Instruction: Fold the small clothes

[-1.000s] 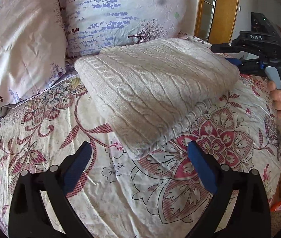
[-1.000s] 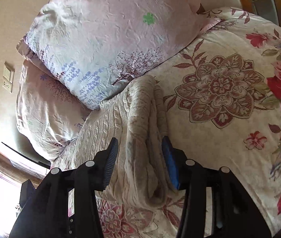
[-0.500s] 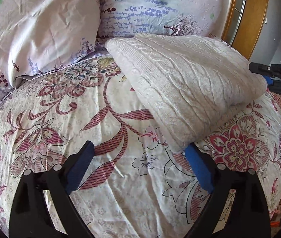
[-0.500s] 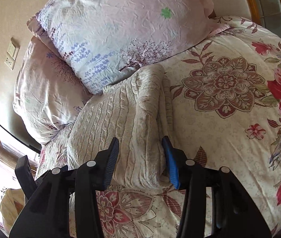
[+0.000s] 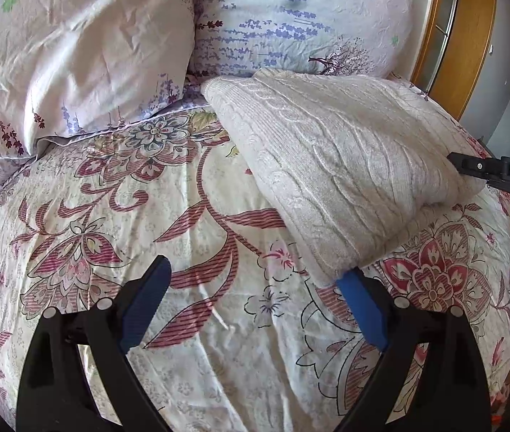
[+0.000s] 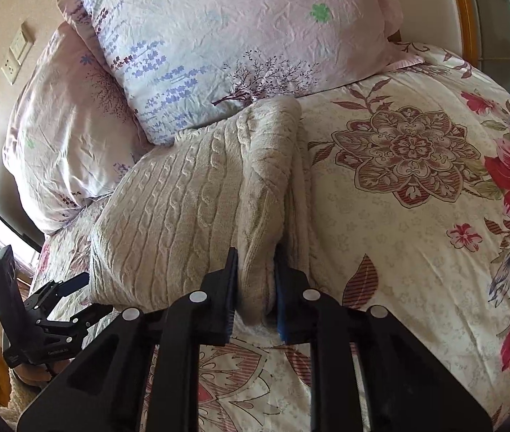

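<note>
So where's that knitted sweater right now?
The cream cable-knit sweater lies folded on the floral bedspread, just below the lavender-print pillow, its near edge pinched by the right gripper.

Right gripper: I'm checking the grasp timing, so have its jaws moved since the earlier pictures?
Yes. The right gripper has just been closing; its jaws now pinch the sweater edge, with the duvet flower print in much the same place.

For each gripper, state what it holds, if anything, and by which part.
Right gripper: its jaws have just closed on the folded knit sweater's bunched near edge. Left gripper: open, holding nothing.
</note>
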A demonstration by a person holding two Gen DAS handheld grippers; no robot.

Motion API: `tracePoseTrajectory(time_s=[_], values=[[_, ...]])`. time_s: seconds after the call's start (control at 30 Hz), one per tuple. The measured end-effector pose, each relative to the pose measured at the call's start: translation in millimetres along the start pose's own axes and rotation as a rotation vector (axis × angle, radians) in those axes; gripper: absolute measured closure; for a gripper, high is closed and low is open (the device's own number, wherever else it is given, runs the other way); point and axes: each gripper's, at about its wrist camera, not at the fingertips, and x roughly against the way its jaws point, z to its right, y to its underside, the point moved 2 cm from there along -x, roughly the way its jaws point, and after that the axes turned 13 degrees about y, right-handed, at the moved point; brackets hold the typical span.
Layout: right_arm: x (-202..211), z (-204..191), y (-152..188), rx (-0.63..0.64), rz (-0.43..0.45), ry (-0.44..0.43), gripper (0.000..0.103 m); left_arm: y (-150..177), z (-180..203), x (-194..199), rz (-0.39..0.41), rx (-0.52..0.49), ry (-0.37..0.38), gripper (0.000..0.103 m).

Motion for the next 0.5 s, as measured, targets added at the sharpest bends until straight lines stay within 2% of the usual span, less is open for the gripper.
tracePoseTrajectory(time_s=[0.07, 0.17, 0.27, 0.33, 0.4, 0.5], values=[[-1, -1, 0, 0.007, 0.002, 0.004, 0.084, 0, -1, -1, -0.003, 0.006, 0.002, 0.011], [6, -1, -5, -0.010, 0.033, 0.005, 0.091, 0, -3, -3, 0.000, 0.021, 0.006, 0.011], [35, 5, -20, -0.066, 0.128, -0.054, 0.092, 0, -2, 1, 0.022, 0.019, 0.004, 0.012], [47, 4, -26, -0.059, 0.158, -0.066, 0.092, 0, 0, 3, 0.036, 0.008, -0.007, 0.012], [46, 1, -25, -0.033, 0.157, -0.032, 0.092, -1, 0, 5, 0.044, 0.002, -0.012, 0.012], [28, 6, -18, -0.045, 0.098, 0.008, 0.092, 0, -1, 4, 0.039, 0.005, -0.013, 0.012]])
